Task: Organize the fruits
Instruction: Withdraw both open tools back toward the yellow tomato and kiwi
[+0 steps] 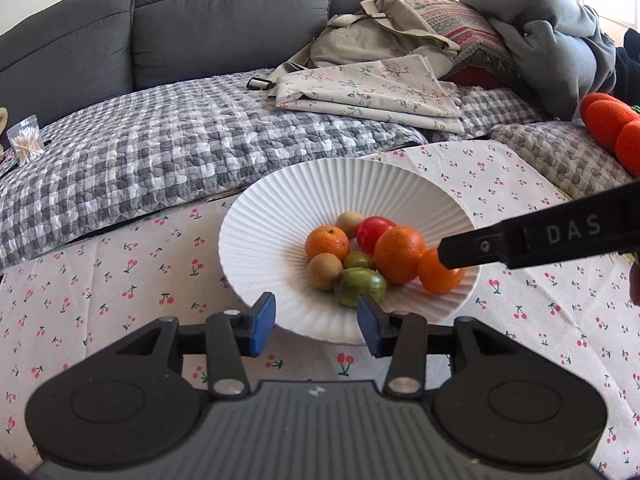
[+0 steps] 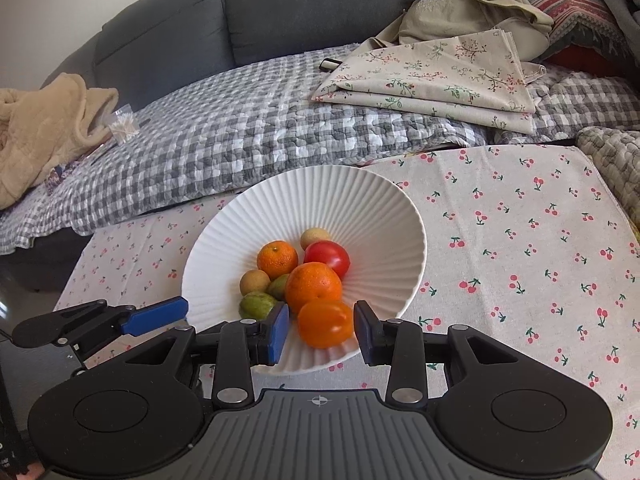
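Observation:
A white ribbed bowl (image 1: 280, 208) (image 2: 360, 200) stands on the cherry-print cloth (image 2: 520, 240). It holds several fruits: two oranges (image 1: 400, 254) (image 2: 314, 286), a red tomato (image 2: 327, 256), green fruits (image 1: 360, 290) and small brown ones (image 1: 325, 271). An oval orange fruit (image 2: 326, 324) (image 1: 438, 278) lies at the bowl's near edge between the pads of my right gripper (image 2: 322, 332). A thin gap shows beside the left pad, so that gripper is open around it. My left gripper (image 1: 317, 326) is open over the bowl's near rim with nothing between its pads; its right pad is next to a green fruit.
Behind the table a grey sofa (image 1: 224, 12) carries a checked quilt (image 1: 180, 140), a folded floral cloth (image 1: 368, 92), a beige bag (image 2: 472, 4) and piled clothes (image 1: 552, 32). A bag of cotton swabs (image 2: 124, 126) and a beige blanket (image 2: 40, 128) lie at the left.

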Motion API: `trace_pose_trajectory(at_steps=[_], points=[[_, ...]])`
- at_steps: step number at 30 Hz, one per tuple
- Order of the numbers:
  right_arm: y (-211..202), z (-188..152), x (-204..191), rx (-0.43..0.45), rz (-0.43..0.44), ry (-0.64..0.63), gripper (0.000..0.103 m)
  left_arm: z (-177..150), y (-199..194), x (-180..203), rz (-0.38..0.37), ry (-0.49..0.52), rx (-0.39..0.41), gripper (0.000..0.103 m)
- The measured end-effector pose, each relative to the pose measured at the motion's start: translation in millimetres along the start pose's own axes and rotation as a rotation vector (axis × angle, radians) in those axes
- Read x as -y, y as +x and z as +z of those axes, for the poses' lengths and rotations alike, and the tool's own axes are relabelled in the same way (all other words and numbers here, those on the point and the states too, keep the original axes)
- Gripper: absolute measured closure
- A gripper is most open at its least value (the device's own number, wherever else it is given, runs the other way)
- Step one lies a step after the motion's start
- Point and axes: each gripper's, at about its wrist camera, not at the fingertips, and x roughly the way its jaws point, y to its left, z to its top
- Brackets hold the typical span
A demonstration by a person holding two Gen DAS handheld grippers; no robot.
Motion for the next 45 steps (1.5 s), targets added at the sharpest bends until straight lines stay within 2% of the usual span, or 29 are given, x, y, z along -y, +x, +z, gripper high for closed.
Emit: trace_pose_trajectory(at_steps=[5, 8, 11, 16, 23, 26, 30, 36, 45], points=[[-8.1, 2.4, 13.3, 0.002, -0.016, 0.037, 0.067, -2.5, -9.2, -10.4, 0.031, -0.033, -0.013, 0.056], [-10.8, 0.0, 14.4, -0.010, -0.025, 0.017, 0.067, -5.4, -13.0, -13.8, 0.045, -0.055, -0.033, 0.056], [-14.7, -3.3, 10.4, -0.021, -0.019, -0.008, 0.067, -7.9, -15.8, -13.4, 0.087, -0.068, -0.061, 0.049], [-21.5, -11.0, -5.1, -0.043, -0.006, -0.086, 0.058, -10.6, -28.8, -10.6, 0.070, -0.090, -0.082, 0.042], [-25.4, -21.7, -15.3, -0.060, -0.015, -0.168, 0.051, -20.3, -37.9, -15.0, 0.132, -0.110, -0.132, 0.037], [-26.5, -24.6, -13.9, -0.075, -0.008, -0.170, 0.049, -22.5, -43.2, -18.8, 0.133, -0.136, -0.136, 0.036], [-30.4, -31.7, -18.2, -0.084, 0.009, -0.213, 0.040, -24.5, -50.5, -19.4, 0.152, -0.152, -0.136, 0.028], [-32.0, -42.1, -26.2, -0.113, 0.025, -0.264, 0.040, -29.5, -56.1, -19.8, 0.155, -0.167, -0.149, 0.019], [-38.3, -57.3, -40.1, -0.148, 0.074, -0.324, 0.031, -34.6, -61.4, -22.0, 0.155, -0.196, -0.169, 0.008]])
